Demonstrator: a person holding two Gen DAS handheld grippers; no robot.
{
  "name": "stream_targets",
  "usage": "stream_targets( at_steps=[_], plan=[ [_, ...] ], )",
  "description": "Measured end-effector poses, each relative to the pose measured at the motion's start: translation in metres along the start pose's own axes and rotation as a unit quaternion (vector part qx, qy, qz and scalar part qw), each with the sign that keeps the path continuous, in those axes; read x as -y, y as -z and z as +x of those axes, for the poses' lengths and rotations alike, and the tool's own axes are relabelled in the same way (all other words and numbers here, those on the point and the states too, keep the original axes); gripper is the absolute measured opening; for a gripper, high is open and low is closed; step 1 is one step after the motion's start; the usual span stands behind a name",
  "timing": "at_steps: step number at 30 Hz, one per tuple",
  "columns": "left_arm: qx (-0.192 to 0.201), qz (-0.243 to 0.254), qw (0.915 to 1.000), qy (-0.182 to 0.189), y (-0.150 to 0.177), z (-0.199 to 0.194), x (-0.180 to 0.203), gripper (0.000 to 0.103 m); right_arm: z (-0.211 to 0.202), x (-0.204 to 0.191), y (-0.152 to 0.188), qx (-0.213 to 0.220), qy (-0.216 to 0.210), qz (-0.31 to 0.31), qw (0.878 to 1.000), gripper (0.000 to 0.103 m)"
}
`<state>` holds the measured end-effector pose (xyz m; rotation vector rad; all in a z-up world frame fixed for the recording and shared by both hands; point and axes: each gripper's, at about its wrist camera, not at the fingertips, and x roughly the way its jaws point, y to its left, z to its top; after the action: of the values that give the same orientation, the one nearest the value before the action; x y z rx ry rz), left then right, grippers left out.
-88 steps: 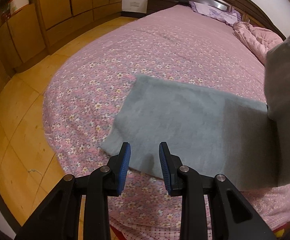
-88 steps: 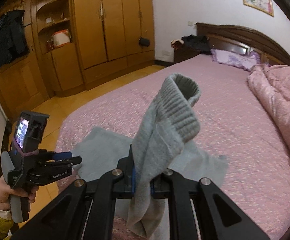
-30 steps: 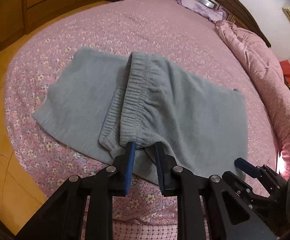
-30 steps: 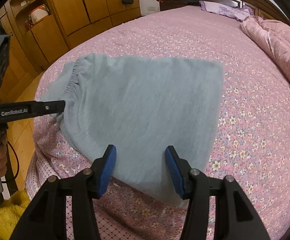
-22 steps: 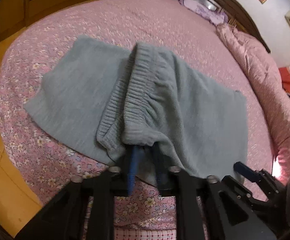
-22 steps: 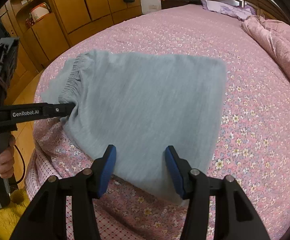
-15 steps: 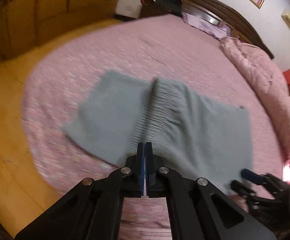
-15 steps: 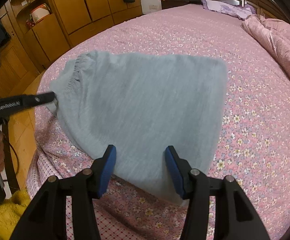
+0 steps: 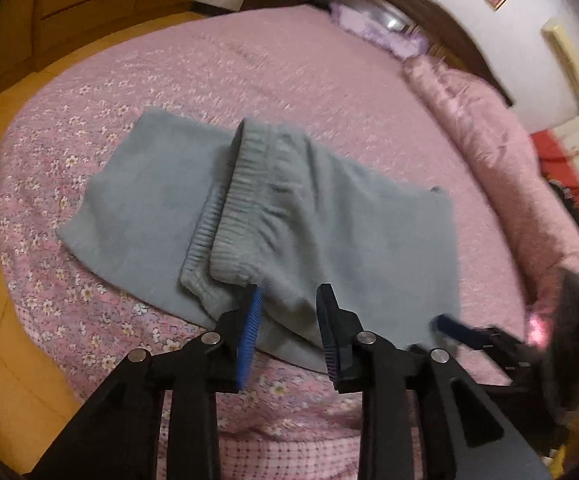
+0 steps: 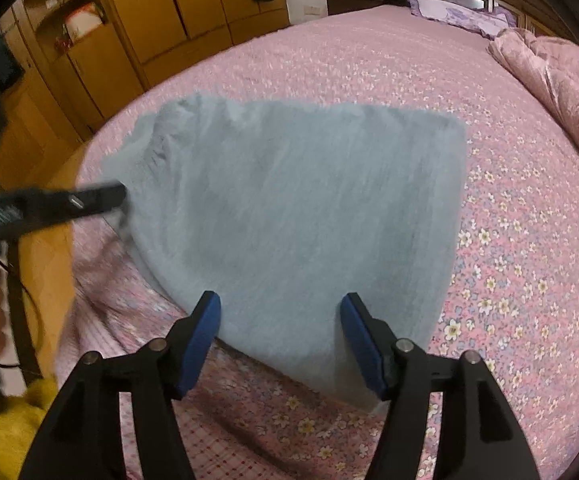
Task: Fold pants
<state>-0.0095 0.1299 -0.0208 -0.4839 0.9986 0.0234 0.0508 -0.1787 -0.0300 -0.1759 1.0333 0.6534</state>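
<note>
On the floral bedspread [image 9: 297, 80], grey pants [image 9: 329, 216] folded, ribbed waistband uppermost, both claws agape.

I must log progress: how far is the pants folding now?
Done: the grey knitted pants lie folded over on the pink flowered bedspread, ribbed waistband on top. In hand: nothing; left gripper and right gripper are open. Left: perhaps another fold.

Both tongs: matte black angular frames with silver round screws at the joints. Left tongs [image 9: 289, 320] and right tongs [image 10: 280, 334] carry ribbed blue finger pads [image 10: 203, 340].
</note>
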Motion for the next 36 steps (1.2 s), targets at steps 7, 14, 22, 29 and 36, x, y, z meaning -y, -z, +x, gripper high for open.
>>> stream_targets(
  at_steps=[7, 14, 22, 29, 36],
  plan=[
    [-0.021, -0.056, 0.9982, 0.005, -0.003, 0.020, -0.009, 0.017, -0.009, 0.009, -0.006, 0.022, -0.005, 0.016, 1.000, 0.066],
    [0.014, -0.018, 0.9994, -0.024, 0.003, -0.001, -0.015, 0.001, 0.004, 0.010, -0.006, 0.000, -0.009, 0.020, 1.000, 0.066],
    [-0.014, -0.049, 0.9986, -0.011, 0.009, 0.002, -0.037, 0.015, 0.020, 0.000, -0.010, -0.040, -0.004, -0.054, 0.998, 0.080],
    [0.011, -0.040, 0.9991, -0.001, 0.008, -0.029, -0.042, 0.021, 0.013, -0.013, -0.041, -0.078, -0.010, -0.129, 0.989, 0.080],
    [0.006, -0.063, 0.9980, -0.011, -0.005, -0.013, -0.051, 0.026, 0.003, -0.038, -0.107, -0.024, -0.027, -0.196, 0.980, 0.080]
  ],
)
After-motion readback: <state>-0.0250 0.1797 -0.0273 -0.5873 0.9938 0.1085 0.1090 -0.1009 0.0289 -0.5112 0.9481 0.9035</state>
